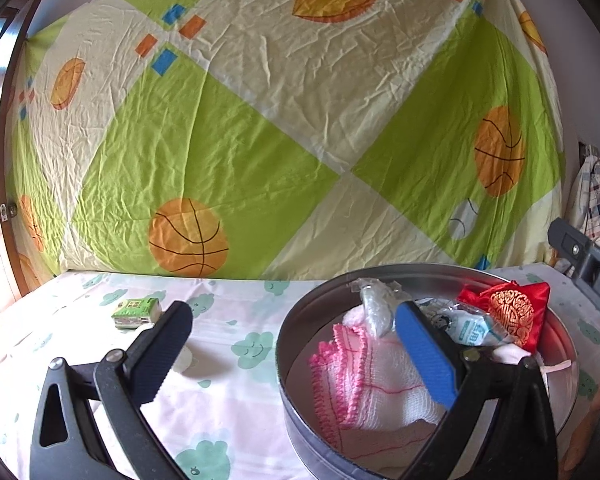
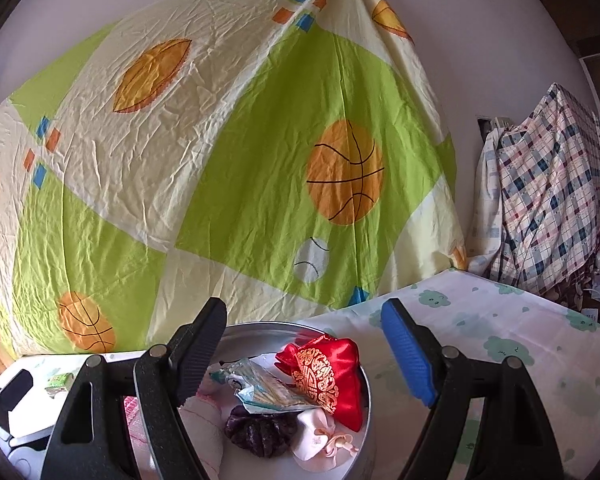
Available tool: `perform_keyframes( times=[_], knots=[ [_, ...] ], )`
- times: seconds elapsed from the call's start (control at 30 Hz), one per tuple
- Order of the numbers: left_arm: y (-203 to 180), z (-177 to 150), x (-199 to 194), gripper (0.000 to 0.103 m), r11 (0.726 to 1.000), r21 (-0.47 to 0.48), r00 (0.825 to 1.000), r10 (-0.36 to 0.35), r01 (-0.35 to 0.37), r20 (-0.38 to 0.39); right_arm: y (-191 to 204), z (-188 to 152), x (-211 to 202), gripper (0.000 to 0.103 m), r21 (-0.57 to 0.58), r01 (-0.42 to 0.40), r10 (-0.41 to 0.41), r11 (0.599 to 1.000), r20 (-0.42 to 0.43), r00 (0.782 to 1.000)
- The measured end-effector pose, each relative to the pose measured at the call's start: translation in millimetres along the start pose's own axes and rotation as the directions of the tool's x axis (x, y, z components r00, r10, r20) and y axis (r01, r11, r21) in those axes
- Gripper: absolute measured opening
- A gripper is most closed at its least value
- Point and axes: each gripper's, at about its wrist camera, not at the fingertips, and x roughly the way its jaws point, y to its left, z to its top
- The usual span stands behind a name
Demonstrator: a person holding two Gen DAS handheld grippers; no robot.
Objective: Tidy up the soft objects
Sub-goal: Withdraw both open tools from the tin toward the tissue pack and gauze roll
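A round metal tin [image 1: 296,420] stands on the table and holds soft things: a pink-and-white knitted cloth [image 1: 364,384], a red embroidered pouch [image 1: 512,312], plastic packets [image 1: 466,326], and, in the right wrist view, a dark purple scrunchie [image 2: 260,428] and a small pink pouch [image 2: 320,438]. My left gripper [image 1: 290,344] is open and empty, its blue finger over the tin. My right gripper [image 2: 304,356] is open and empty above the tin [image 2: 366,408], over the red pouch [image 2: 328,372]. A small green tissue pack [image 1: 134,312] lies on the table to the left.
The table carries a white cloth with green clouds [image 1: 228,360]. A green and cream sheet with basketballs [image 1: 300,120] hangs behind. A plaid-covered pile [image 2: 548,200] stands at the right. The right gripper shows at the left view's right edge [image 1: 584,256].
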Motion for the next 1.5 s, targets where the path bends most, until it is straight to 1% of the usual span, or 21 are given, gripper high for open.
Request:
perform_keyframes(
  times=[0.1, 0.2, 0.3, 0.4, 0.53, 0.83, 1.1, 1.27, 1.5],
  knots=[
    [7.2, -0.8, -0.1, 0.102, 1.0, -0.024, 1.0, -0.015, 0.015, 0.005, 3.7, -4.5, -3.1, 0.082, -0.03, 0.023, -0.023, 0.999, 0.01, 1.0],
    [11.7, -1.2, -0.2, 0.102, 0.999, -0.036, 1.0, -0.005, 0.005, 0.007, 7.2, -5.6, -6.7, 0.082, -0.045, 0.022, -0.021, 0.999, 0.017, 1.0],
    [10.7, -1.5, -1.6, 0.102, 1.0, -0.025, 1.0, -0.009, 0.009, 0.008, 5.8, -5.5, -15.7, 0.082, -0.031, 0.042, -0.04, 0.999, 0.05, 0.998],
    [9.2, -1.5, -3.2, 0.102, 1.0, -0.008, 1.0, -0.012, 0.012, 0.01, 3.8, -6.9, -20.7, 0.082, -0.015, 0.049, -0.049, 0.999, 0.032, 0.998],
    [10.9, -2.7, -4.2, 0.102, 1.0, -0.011, 1.0, -0.026, 0.026, -0.001, 5.4, -9.8, -30.0, 0.082, -0.007, 0.039, -0.039, 0.999, 0.02, 0.999],
    [20.0, -5.9, -10.9, 0.102, 0.999, -0.025, 0.999, -0.042, 0.042, -0.009, 13.3, -14.6, -58.5, 0.082, 0.002, 0.032, -0.032, 0.999, 0.081, 0.996],
    [32.4, -8.9, -18.1, 0.102, 0.999, -0.026, 0.999, -0.046, 0.046, -0.015, 18.7, -16.2, -68.0, 0.082, 0.016, 0.044, -0.045, 0.999, 0.09, 0.995],
    [40.2, -10.4, -20.3, 0.102, 0.999, -0.029, 0.999, -0.042, 0.042, -0.019, 26.5, -17.5, -74.9, 0.082, 0.005, 0.053, -0.053, 0.999, 0.106, 0.993],
    [53.1, -13.0, -24.5, 0.102, 0.999, -0.015, 0.999, -0.039, 0.039, -0.023, 48.2, -21.1, -83.0, 0.082, -0.041, 0.021, -0.017, 0.999, 0.109, 0.994]
  ],
)
